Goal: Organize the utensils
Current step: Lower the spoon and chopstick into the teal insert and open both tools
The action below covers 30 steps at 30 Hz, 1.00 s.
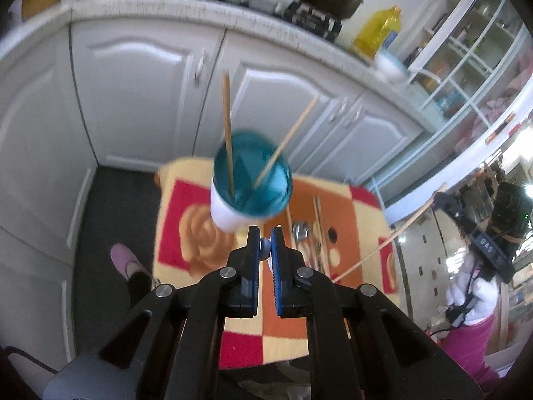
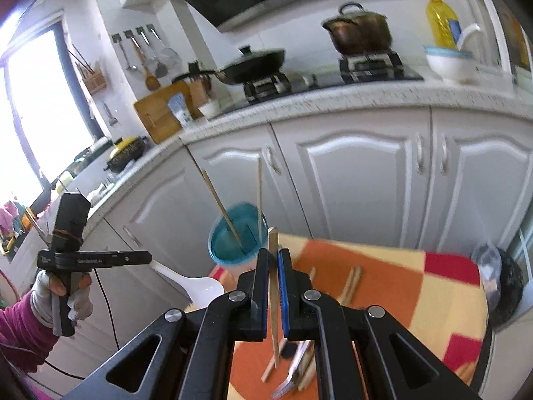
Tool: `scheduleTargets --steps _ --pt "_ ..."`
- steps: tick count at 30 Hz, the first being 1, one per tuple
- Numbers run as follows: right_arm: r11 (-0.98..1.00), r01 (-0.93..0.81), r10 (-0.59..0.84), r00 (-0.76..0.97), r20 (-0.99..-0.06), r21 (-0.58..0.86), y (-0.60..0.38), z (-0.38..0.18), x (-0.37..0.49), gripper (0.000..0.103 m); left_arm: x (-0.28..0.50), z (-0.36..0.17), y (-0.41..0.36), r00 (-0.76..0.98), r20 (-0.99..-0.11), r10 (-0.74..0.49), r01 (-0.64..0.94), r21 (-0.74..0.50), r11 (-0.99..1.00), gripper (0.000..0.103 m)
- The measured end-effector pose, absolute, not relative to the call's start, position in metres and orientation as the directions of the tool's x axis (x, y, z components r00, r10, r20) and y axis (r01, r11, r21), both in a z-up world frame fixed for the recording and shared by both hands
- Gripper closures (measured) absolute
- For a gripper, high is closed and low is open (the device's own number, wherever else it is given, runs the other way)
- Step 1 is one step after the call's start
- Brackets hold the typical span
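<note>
The right gripper [image 2: 273,258] is clamped on a flat, pale wooden chopstick [image 2: 273,295], long axis near upright, tip down over the checked cloth-covered table [image 2: 383,266]. The left gripper [image 1: 263,245] pinches a white plastic spoon [image 2: 191,283] by its rounded handle end, bowl pointing away. Two more chopsticks lean apart in the teal-lined white cup [image 1: 250,183] at the table's far edge
</note>
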State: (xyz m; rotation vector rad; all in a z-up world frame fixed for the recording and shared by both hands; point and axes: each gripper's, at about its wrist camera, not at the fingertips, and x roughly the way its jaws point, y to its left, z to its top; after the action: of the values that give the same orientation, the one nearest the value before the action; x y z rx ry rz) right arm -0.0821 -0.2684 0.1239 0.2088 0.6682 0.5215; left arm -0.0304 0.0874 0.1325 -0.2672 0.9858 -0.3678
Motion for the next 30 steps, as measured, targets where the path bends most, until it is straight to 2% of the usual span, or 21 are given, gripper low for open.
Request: scheduleTargets --steps 6,12,16,23,30 --pt "0.834 -0.436 0.551 0.692 -0.466 0.34 -0.24 0.164 -0.051 0.098 -0.001 0.173 0.096 0.587 -0.733 -0.343 0.178 -0.296 0.938 0.098" --pt "0.843 -0.455 0.538 0.718 -0.441 0.288 -0.206 0.19 -0.013 0.098 0.038 0.156 0.091 0.582 -0.771 -0.261 0.136 -0.224 0.965 0.098" --pt "0.852 -0.463 0.523 0.735 -0.432 0.245 -0.179 0.194 0.012 0.098 0.057 0.135 0.085 0.541 -0.803 -0.25 0.129 -0.214 0.968 0.098" --pt "0.866 -0.462 0.496 0.736 -0.46 0.194 -0.15 0.171 0.051 0.098 0.077 0.103 0.063 0.493 -0.846 -0.203 0.14 -0.153 0.978 0.098" --pt "0.859 -0.44 0.504 0.645 -0.575 0.26 -0.137 0.104 0.084 0.098 0.085 0.068 0.042 0.468 -0.864 -0.186 0.148 -0.131 0.98 0.098"
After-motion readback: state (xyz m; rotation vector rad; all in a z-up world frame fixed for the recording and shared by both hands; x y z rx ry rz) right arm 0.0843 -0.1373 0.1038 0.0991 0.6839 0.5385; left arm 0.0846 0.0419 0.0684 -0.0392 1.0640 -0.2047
